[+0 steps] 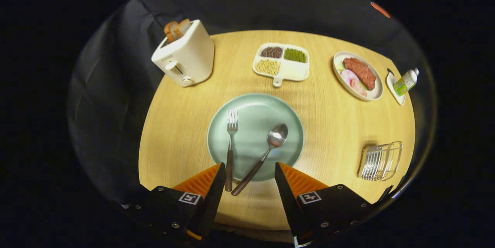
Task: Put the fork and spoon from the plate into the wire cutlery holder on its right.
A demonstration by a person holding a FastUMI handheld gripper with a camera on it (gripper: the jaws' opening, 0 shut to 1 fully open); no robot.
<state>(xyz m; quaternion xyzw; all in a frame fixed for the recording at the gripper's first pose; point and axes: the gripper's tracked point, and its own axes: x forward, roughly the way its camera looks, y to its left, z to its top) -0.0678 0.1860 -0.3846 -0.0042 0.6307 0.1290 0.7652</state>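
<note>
A pale green plate (270,105) lies on the round wooden table just ahead of my fingers. On its left part rests a fork (231,139), tines pointing away, its dark handle reaching over the near rim. A spoon (263,155) lies to the right of the fork, slanted, with its bowl further out and its dark handle crossing toward the fork's end. My gripper (250,168) is open, and both handle ends lie in the gap between its fingers. The wire cutlery holder (381,161) stands to the right of the plate, near the table's edge.
Beyond the plate stand a white toaster (185,56) with bread slices, a divided tray (281,62) of beans, and an oval dish (357,76) with meat and vegetables. A small bottle (406,81) lies on a little dish at the far right edge.
</note>
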